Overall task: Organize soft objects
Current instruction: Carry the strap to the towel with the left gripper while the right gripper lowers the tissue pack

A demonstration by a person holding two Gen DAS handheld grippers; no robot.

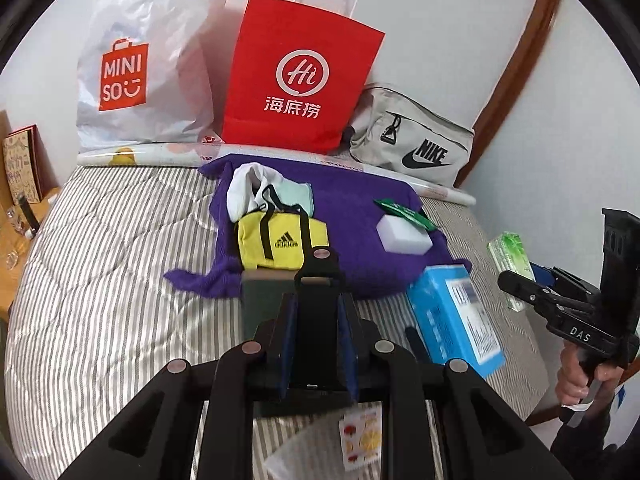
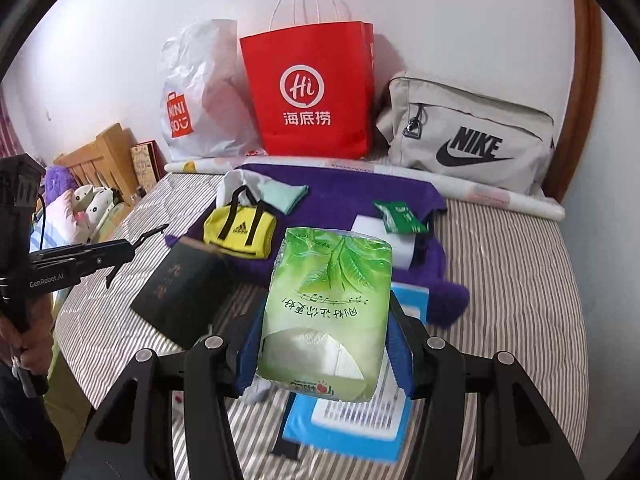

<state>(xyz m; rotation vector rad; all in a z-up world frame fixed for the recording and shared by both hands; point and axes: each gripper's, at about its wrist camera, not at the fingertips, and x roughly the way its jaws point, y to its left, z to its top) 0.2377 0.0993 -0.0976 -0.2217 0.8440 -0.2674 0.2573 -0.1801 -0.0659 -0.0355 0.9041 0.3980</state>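
At the far left, the left gripper (image 2: 154,234) is held over the striped bed (image 1: 100,280). Its jaws are drawn close together on a dark green booklet (image 2: 182,294), though from its own camera the contact is partly masked by the fingers, so the grip appears firm rather than proven. Against the wall stand a white Miniso bag (image 1: 140,60), a red paper bag (image 1: 300,76) and a grey Nike pouch (image 1: 412,140), in that order. In front of them a purple cloth (image 1: 352,216) lies spread on the bed. On it, from left: a bundle of white and mint socks (image 1: 264,192), a yellow Adidas mini bag (image 1: 280,244) just in front of the socks, then a white sponge block (image 1: 404,234) with a green sachet (image 1: 404,212) leaning on it. A blue box (image 1: 456,316) rests at the cloth's right edge. At the right, the right gripper (image 2: 326,340) clamps a green tissue pack (image 2: 328,304) between its blue pads, lifted clear of the bed above the blue box.
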